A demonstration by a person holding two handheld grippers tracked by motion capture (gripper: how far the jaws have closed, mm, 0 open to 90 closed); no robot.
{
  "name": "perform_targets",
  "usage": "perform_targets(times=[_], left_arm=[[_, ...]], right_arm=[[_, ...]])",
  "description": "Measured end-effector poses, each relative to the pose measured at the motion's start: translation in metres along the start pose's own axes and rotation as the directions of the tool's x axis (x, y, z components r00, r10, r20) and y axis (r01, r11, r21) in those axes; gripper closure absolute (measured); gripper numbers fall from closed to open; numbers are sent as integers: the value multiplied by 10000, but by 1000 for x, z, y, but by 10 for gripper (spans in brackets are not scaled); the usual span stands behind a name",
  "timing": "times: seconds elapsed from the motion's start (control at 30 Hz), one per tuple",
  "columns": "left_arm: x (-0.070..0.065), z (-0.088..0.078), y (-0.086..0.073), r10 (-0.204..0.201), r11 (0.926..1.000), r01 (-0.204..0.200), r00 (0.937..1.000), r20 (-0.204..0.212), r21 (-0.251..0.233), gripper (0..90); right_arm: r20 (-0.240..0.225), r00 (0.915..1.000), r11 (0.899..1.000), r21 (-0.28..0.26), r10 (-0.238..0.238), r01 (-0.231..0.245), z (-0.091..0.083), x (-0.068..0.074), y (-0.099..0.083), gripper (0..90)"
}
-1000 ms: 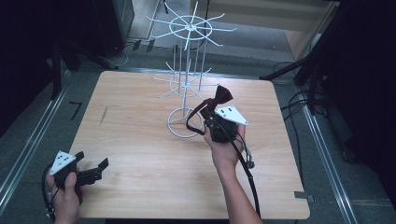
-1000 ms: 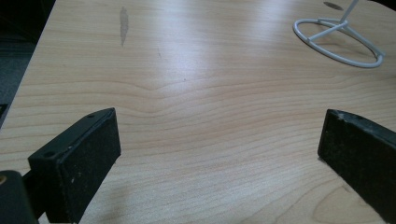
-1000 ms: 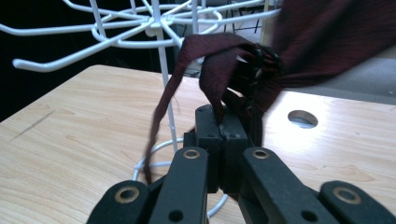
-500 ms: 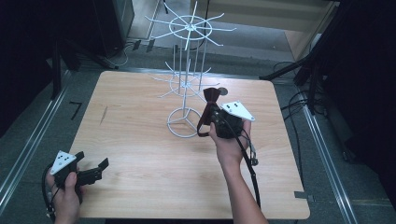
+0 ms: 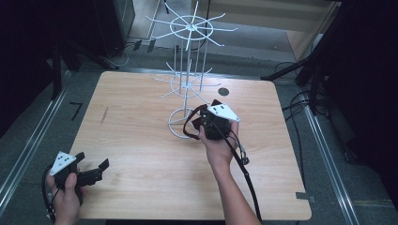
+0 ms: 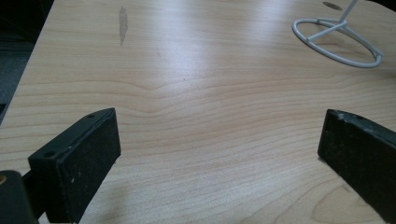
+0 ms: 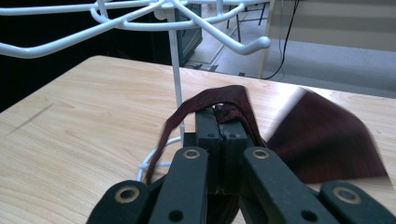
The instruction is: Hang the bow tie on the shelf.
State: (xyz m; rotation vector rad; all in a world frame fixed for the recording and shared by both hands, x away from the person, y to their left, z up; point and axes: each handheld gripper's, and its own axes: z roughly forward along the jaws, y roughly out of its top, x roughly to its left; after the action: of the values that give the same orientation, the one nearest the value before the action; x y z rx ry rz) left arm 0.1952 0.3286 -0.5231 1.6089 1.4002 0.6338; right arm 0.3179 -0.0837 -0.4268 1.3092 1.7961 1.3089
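My right gripper [image 7: 223,122] is clenched on a dark red bow tie [image 7: 322,135] at the wire rack's [image 5: 187,84] four o'clock. It's light, limp fabric, best pinched at the knot. My left gripper [image 5: 91,169] rests released.

1. The wire rack [image 5: 187,89] stands on the table [image 5: 141,136], toward its far middle.
2. The right gripper [image 5: 213,123] is just right of the rack's base ring, pinching a bow tie [image 7: 322,140] beneath the rack's lower arms.
3. The left gripper [image 5: 84,176] sits at the table's near left corner, well apart from the rack.
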Motion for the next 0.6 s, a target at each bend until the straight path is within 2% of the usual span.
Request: perform_targets(times=[0.1, 0.27, 0.4, 0.6], left_arm=[[0, 0, 0, 10, 10000, -10, 10000, 8, 8, 0], [0, 0, 0, 39, 10000, -39, 10000, -13, 22, 0], [0, 0, 0, 23, 10000, -23, 10000, -27, 9, 0], [0, 0, 0, 41, 10000, -41, 10000, -19, 9, 0]], right_arm=[[70, 9996, 9994, -198, 281, -279, -6, -5, -1, 900], [232, 9991, 9978, -564, 358, -344, -17, -13, 1, 900], [395, 9990, 9951, -978, 186, -146, -33, -16, 7, 900], [506, 9987, 9916, -1292, -36, 101, -50, -18, 10, 900]])
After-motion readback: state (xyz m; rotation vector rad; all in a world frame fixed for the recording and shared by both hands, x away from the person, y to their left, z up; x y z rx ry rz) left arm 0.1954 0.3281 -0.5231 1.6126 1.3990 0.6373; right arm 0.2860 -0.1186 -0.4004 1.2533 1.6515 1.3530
